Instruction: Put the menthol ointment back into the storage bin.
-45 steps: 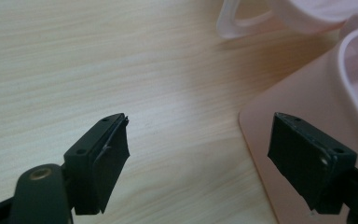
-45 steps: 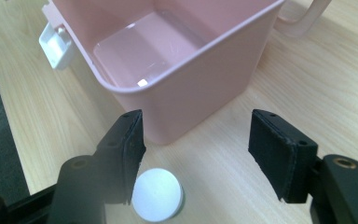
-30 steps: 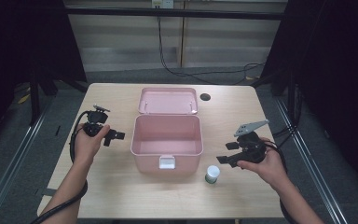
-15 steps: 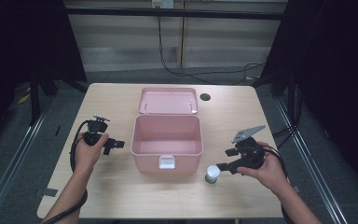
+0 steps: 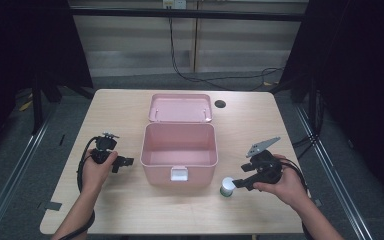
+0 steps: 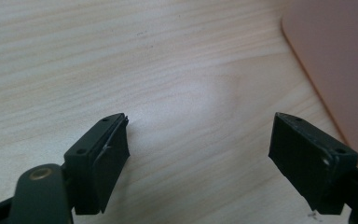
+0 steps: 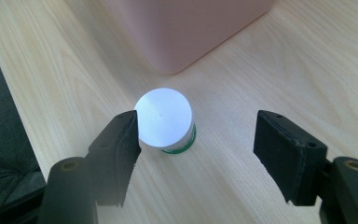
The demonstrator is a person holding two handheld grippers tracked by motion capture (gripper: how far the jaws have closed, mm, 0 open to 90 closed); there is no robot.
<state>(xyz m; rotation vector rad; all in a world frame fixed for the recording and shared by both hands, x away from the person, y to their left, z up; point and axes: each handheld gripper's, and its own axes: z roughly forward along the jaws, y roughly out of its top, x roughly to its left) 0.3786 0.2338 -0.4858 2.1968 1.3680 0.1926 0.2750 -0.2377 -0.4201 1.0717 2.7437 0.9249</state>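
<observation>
Right gripper (image 7: 196,149) open | jar (image 7: 165,119) ahead | pink box (image 7: 186,28) behind

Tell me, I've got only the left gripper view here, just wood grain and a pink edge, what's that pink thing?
Observer: An open pink box standing mid-table, its lid laid back flat behind it. The left tongs are open beside its left wall with nothing between the jaws.
Operator: Anything in the box?
Observer: The high view shows nothing inside it.
Operator: Where's the other hand?
Observer: The right tongs are open, pointing at a small white-capped jar with a green base, which stands upright on the table off the box's front right corner.
Operator: Gripped yet?
Observer: No. One jaw is close by the cap, the other stands well clear.
</observation>
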